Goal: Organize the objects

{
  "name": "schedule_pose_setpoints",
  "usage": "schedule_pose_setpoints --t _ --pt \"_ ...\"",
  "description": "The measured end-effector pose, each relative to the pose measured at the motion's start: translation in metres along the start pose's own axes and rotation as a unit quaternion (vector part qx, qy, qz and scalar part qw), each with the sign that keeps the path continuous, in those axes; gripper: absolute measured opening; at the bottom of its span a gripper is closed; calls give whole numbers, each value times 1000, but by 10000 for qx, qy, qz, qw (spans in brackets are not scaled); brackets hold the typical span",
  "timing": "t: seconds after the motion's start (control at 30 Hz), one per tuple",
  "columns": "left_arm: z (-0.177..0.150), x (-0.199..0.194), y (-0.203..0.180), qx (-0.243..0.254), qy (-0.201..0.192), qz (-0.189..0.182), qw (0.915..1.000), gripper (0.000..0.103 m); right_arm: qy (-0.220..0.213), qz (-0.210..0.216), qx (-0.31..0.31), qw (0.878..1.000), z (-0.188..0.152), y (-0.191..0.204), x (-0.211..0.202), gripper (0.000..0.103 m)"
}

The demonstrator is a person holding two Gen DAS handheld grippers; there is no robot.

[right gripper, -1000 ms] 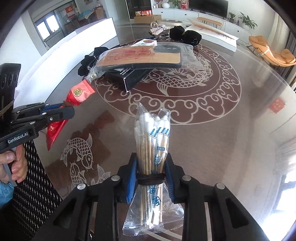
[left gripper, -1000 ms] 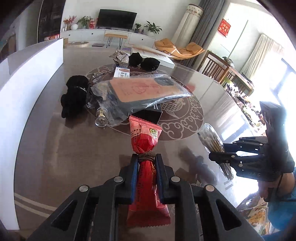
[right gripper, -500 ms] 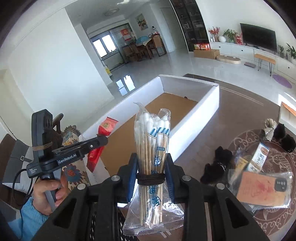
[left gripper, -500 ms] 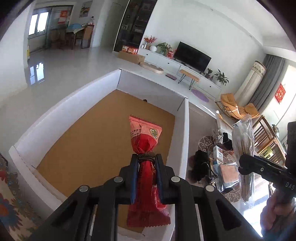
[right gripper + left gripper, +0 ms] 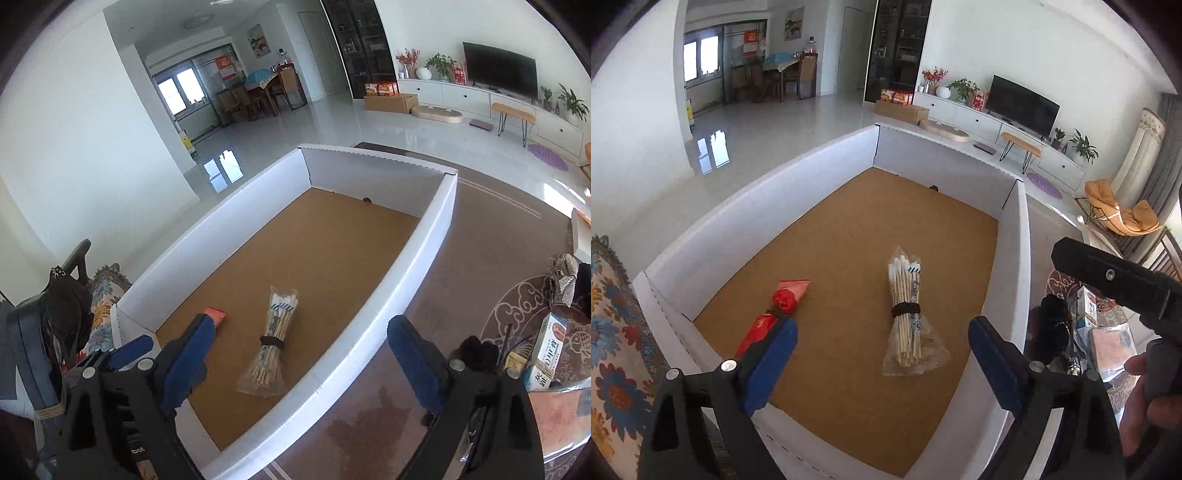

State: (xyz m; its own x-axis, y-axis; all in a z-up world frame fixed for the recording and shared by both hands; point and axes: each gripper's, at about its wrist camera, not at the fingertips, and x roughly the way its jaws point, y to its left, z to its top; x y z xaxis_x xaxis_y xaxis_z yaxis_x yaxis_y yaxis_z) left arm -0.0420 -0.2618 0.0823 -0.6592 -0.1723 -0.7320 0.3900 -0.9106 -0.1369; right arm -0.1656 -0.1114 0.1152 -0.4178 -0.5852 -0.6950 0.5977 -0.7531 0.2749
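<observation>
- The left gripper (image 5: pixel 881 362) hangs over the near end of the box, its blue-padded jaws spread wide after just opening; nothing sits between them.
- The right gripper (image 5: pixel 299 360) also stands wide, jaws just opened and empty, held above the box's near right wall.
- In the left wrist view the right gripper (image 5: pixel 1115 280) shows as a black bar at the right edge, with the person's hand (image 5: pixel 1148 402) under it.
- The red snack packet (image 5: pixel 775 314) lies flat on the box floor near the near-left corner, partly hidden behind the left gripper's left finger.
- The bag of cotton swabs (image 5: pixel 907 317), bound round the middle by a dark band, lies flat on the floor just right of the packet, apart from it.
- The white cardboard box (image 5: pixel 424 251) has a brown floor and low white walls; it stands on the brown table (image 5: pixel 461 280).
- Beyond the box's right wall, on the table, lie a small carton (image 5: pixel 550 343), a dark fuzzy item (image 5: pixel 1051 325) and a bagged phone case (image 5: pixel 1108 343).
</observation>
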Motion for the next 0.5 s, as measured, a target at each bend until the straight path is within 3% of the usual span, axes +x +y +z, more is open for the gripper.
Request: schedule_pose_setpoints --t 0.17,0.33,0.5 --pt "-37 -44 -55 273 -311 -844 9956 94 -255 -791 126 9965 -61 -61 -58 103" --pt "-87 -59 -134 668 -48 -1871 9801 100 -101 -1851 554 9811 -158 -135 -113 103" --pt "-140 -33 -201 1339 475 -1937 9707 101 136 -2840 981 9537 -244 -189 -152 103"
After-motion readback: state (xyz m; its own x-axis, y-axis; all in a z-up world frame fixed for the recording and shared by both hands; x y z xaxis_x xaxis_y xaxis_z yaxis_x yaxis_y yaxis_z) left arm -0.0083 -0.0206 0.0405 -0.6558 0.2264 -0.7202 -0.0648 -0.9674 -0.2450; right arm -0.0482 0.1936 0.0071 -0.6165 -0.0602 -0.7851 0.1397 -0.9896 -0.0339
